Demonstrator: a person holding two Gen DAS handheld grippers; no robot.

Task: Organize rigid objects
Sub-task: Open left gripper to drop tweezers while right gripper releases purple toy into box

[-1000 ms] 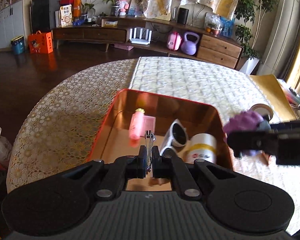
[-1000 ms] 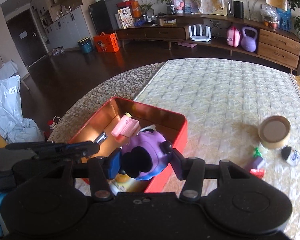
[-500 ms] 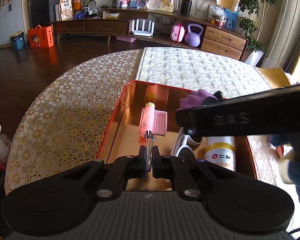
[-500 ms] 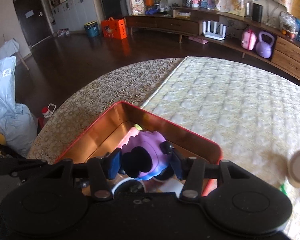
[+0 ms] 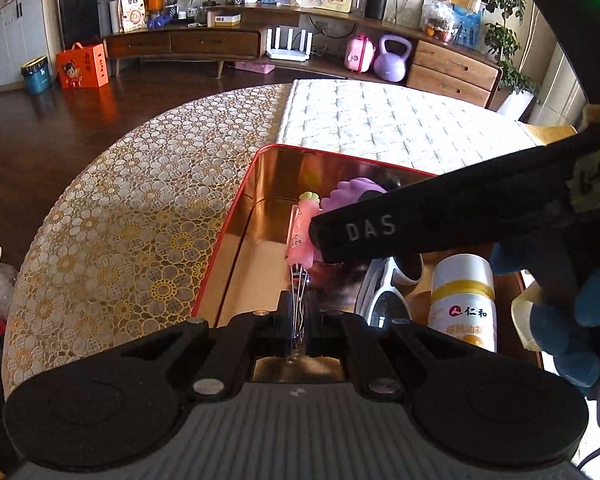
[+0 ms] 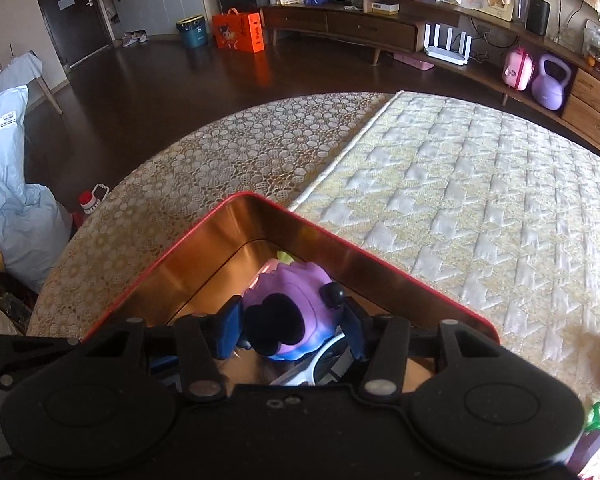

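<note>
In the left wrist view the right gripper's black body crosses the red tin [image 5: 236, 216] and covers most of the purple toy [image 5: 354, 192], the lower part of the pink tube [image 5: 302, 232] and the top of the white sunglasses [image 5: 384, 292]. The metal clip [image 5: 298, 300] is mostly hidden between the left fingers [image 5: 280, 320]. The small print on the white bottle [image 5: 462, 300] is too blurred to read. In the right wrist view the tin's near end and the toy's underside are hidden behind the gripper.
</note>
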